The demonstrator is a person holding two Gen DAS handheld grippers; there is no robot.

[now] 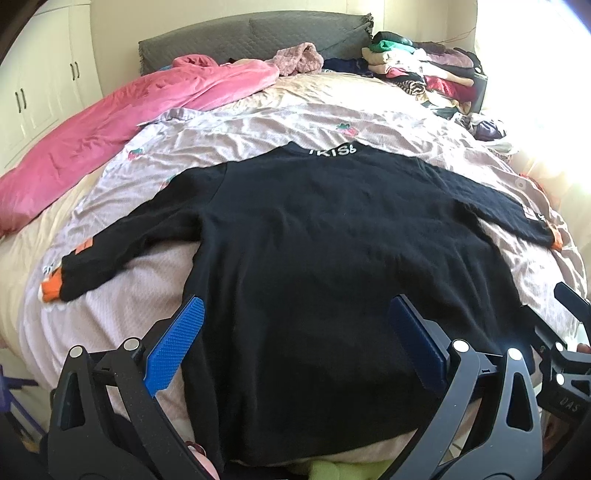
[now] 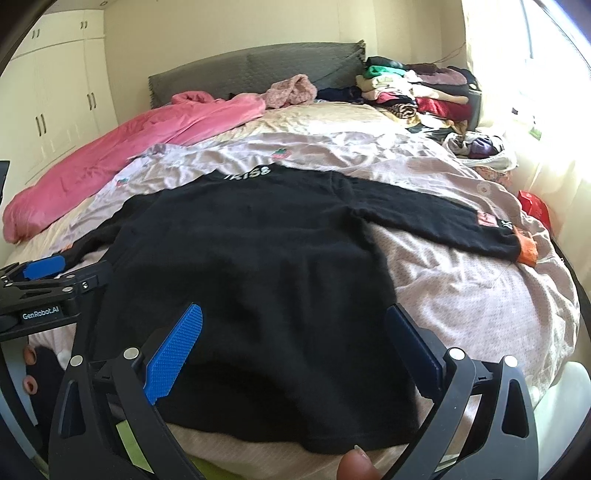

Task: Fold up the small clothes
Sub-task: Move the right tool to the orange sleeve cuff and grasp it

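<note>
A black sweater [image 1: 317, 251] lies flat on a bed, back up, collar w/ white lettering at the far end, both sleeves spread out to the sides, orange cuffs at the ends. Its hem hangs toward the near edge of the bed.

Left gripper [image 1: 295, 343] hovers over the hem area, blue-padded fingers [image 1: 173, 347] spread wide, nothing between them but sweater below; whether the pads touch the cloth can't be told. Right gripper [image 2: 291, 350] is likewise spread wide over the hem's right part, grasping nothing. A fingertip [image 2: 356, 465] of the person shows at the bottom edge, just at the hem.

Under the sweater: a pale pink sheet [image 1: 258, 125] w/ strawberry prints. Left side of the bed holds a bright pink quilt [image 1: 110, 133]. At the far end, a grey quilted headboard [image 1: 236, 33], and a fuzzy pink garment [image 1: 299, 55] near it. Far right corner: a tall pile of mixed clothes [image 1: 424, 70]. White wardrobe [image 1: 40, 85] stands along the left wall. Nothing sits on the sweater itself.

Only the right wrist view shows a red bag [image 2: 535, 206] at the bed's right edge, the right cuff's patch, and the left gripper's body w/ "GenRobot.AI" label. Only the left wrist view shows the left cuff fully.
</note>
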